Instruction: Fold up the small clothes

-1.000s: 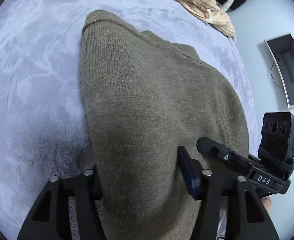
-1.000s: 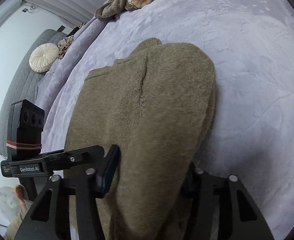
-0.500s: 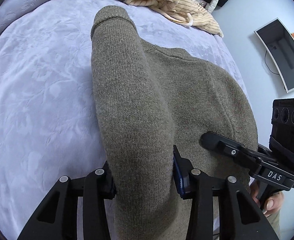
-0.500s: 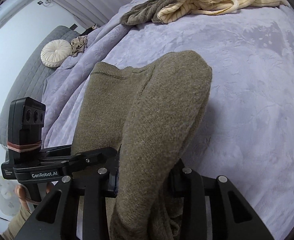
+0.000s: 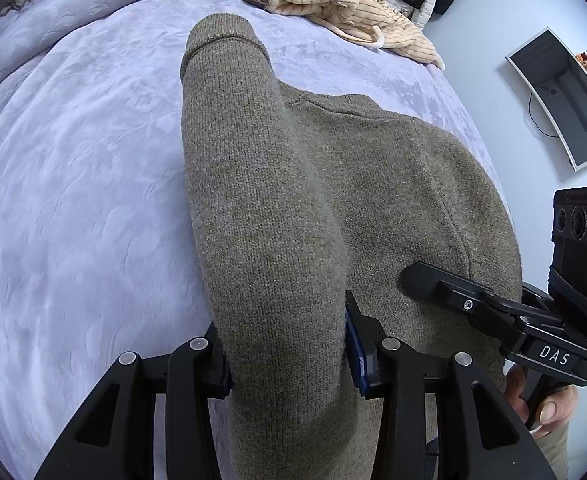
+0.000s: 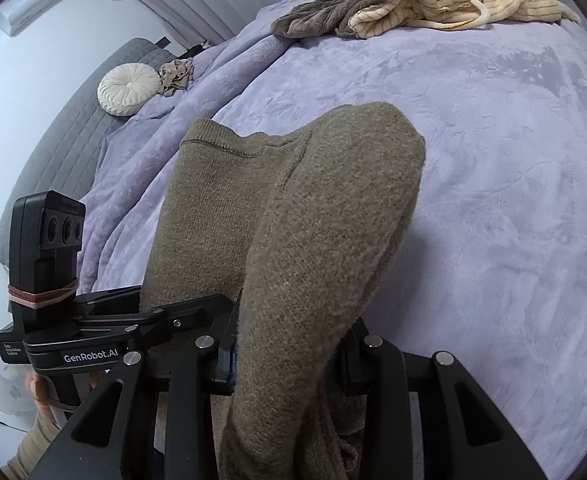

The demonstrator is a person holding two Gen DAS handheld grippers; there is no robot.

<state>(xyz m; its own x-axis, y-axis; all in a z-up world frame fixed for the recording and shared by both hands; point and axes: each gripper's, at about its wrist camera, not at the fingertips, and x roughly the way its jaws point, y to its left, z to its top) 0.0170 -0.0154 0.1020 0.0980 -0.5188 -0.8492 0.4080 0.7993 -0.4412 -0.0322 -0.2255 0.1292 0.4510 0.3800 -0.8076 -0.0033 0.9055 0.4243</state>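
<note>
A: What are the two grippers doing?

B: The left gripper (image 5: 289, 356) is pinching one bottom corner of the brown sweater (image 5: 393, 208). The right gripper (image 6: 289, 354) is pinching the other corner. Both are squeezing the knit tight.

A: Where is the sweater?

B: The near end is hanging up in the air. The far end, with the neck, is lying on the purple bed (image 5: 73, 200).

A: How should they be doing the fold?

B: I think they should be carrying both corners forward together, side by side and level, so the edge is landing straight near the neck. No letting go before it is lying flat.

A: What is changing?

B: The corners are getting lifted higher than a second ago, and more of the bed is showing, with the striped clothes pile (image 6: 453, 4) far back.
</note>
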